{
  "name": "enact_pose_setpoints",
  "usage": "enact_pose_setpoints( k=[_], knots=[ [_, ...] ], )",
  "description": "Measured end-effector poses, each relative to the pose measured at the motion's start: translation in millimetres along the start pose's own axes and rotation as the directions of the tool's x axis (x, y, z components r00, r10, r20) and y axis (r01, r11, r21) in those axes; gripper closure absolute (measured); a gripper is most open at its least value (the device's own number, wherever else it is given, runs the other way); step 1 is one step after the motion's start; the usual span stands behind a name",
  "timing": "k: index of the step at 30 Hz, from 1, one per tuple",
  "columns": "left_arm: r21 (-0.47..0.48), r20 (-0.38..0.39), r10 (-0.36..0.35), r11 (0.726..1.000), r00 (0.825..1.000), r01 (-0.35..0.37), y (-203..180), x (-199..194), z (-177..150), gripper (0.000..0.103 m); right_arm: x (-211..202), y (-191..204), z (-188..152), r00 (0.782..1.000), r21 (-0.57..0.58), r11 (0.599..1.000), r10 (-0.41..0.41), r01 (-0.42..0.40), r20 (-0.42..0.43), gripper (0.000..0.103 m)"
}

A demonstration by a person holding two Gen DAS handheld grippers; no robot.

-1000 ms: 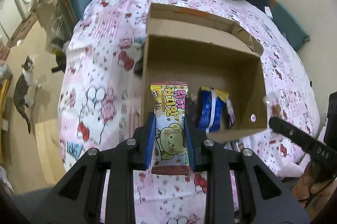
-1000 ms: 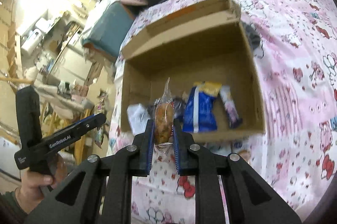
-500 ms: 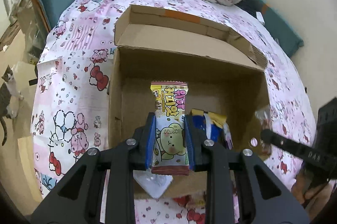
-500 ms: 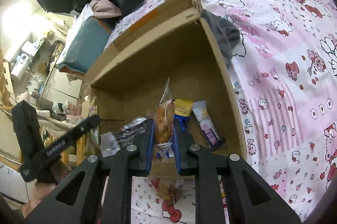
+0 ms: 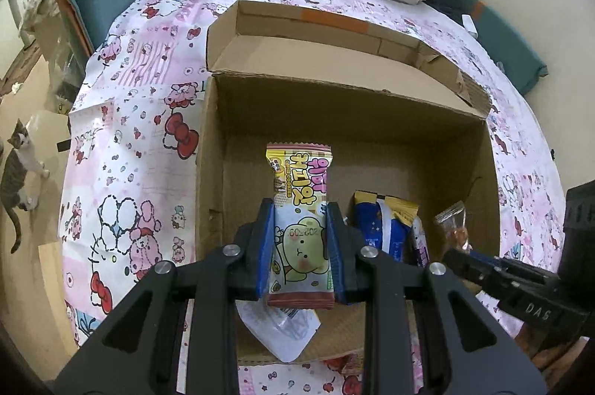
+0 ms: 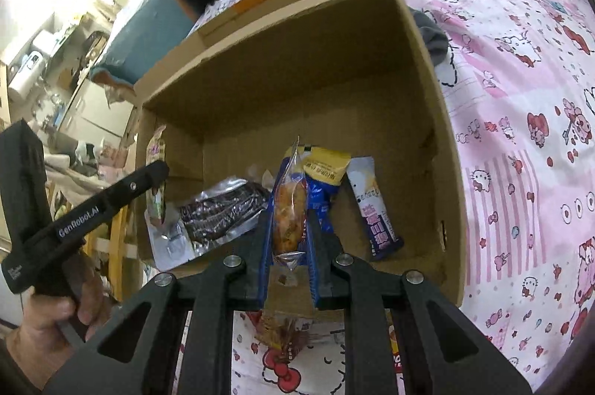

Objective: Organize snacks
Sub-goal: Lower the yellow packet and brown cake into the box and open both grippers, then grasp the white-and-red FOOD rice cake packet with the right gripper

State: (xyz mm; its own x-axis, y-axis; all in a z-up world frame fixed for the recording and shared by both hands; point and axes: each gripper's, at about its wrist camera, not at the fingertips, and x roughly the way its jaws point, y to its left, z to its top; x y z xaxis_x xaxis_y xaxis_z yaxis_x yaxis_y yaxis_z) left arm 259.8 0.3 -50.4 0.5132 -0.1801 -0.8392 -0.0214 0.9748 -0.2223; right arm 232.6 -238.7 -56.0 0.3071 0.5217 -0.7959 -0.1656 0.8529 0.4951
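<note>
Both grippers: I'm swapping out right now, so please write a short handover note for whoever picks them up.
Left gripper: shut on the yellow cookie pack, held over the cardboard box.
Right gripper: shut on a clear pastry bag, also over the box.
Done: blue snack pack, purple bar and a dark foil pack lie inside.
Left: release both held snacks into the box; at least one more packet lies on the bedsheet in front.

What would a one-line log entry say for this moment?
left tongs: shut on yellow cookie pack | right tongs: shut on clear snack bag | both over cardboard box
</note>
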Motion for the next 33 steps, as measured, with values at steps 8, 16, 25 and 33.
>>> enact_pose_setpoints(
  k=[8, 16, 25, 33],
  knots=[
    [-0.016, 0.013, -0.002, 1.000, 1.000, 0.002, 6.7, -0.3, 1.7, 0.080, 4.0, -4.7, 2.2, 1.000, 0.015, 1.000, -0.005, 0.005, -0.005, 0.085],
    [-0.029, 0.015, -0.003, 1.000, 1.000, 0.003, 8.0, -2.2, 3.5, 0.077, 5.5, -6.1, 1.6, 1.000, 0.026, 0.999, 0.018, -0.018, -0.002, 0.082],
    [-0.039, -0.011, -0.010, 0.999, 1.000, 0.010, 7.1, -0.6, 1.7, 0.036, 2.7, -1.5, 3.4, 0.999, 0.008, 0.999, 0.034, -0.034, 0.011, 0.081],
    [0.031, 0.010, 0.021, 0.999, 1.000, -0.022, -7.5, -7.7, -0.8, 0.029, -6.4, -1.3, 4.9, 0.998, 0.016, 0.999, 0.037, -0.037, 0.045, 0.047]
  ],
)
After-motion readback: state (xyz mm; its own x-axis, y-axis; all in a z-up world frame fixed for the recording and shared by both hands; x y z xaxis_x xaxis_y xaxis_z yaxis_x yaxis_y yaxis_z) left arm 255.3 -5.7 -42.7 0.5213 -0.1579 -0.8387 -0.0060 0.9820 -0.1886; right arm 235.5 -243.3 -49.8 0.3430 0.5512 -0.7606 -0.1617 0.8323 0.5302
